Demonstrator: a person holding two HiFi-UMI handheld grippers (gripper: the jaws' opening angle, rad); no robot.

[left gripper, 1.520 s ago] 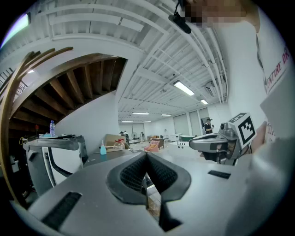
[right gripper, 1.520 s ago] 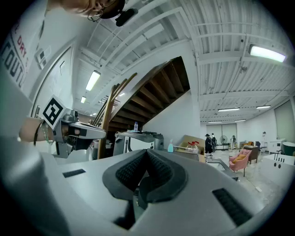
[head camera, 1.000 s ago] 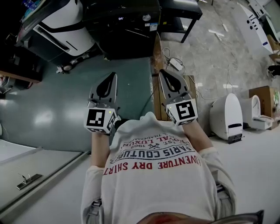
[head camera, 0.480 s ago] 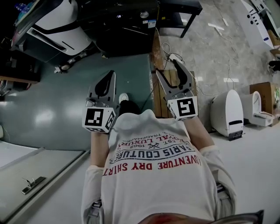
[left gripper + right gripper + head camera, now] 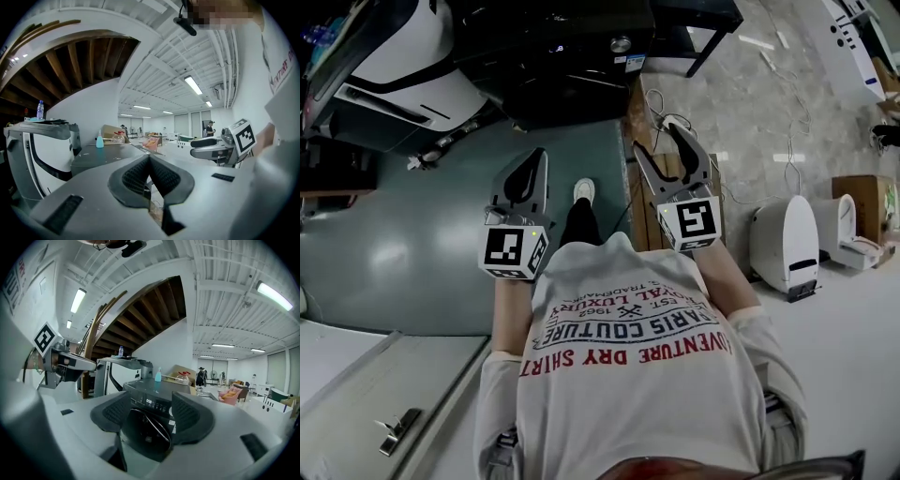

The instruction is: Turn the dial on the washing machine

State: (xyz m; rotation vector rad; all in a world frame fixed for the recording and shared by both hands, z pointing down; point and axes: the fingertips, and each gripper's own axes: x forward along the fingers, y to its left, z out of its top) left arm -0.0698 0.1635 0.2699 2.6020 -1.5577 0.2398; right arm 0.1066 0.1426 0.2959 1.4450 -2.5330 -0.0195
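While well apart from washer (image 5: 572,56), seemingly at approach step, right hand-held gripper (image 5: 661,150) wide, empty, left hand-held gripper (image 5: 534,164) closed; next: reach dial (image 5: 621,44), straddle, pinch.

Markings on dial (image 5: 621,43) illegible

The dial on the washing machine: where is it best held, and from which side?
Best take the dial by its round rim, a jaw on each side, coming straight at the front panel of the washing machine. It is a round knob on that panel; the open right gripper faces it.
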